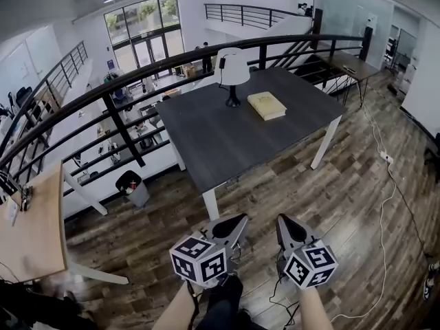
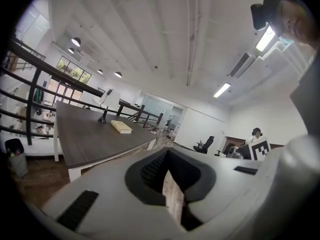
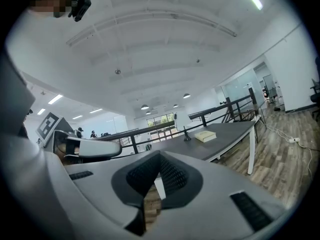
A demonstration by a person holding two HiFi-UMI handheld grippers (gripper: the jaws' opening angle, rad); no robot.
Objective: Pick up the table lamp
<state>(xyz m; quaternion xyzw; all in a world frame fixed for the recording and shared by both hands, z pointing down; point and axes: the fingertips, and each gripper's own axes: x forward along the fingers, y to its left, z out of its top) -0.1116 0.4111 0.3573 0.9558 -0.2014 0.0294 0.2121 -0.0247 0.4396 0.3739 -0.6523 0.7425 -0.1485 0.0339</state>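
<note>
My left gripper (image 1: 232,224) is low over the brown wooden floor (image 1: 344,184), jaws pressed together with nothing in them. Well ahead, the white-shaded table lamp with black stem (image 1: 232,71) stands upright on the dark grey rectangular table (image 1: 220,143), near its far edge by the black metal railing (image 1: 124,130). Just right of it lies a beige closed book (image 1: 267,105). My right gripper (image 1: 289,225) is closed and empty too
</note>
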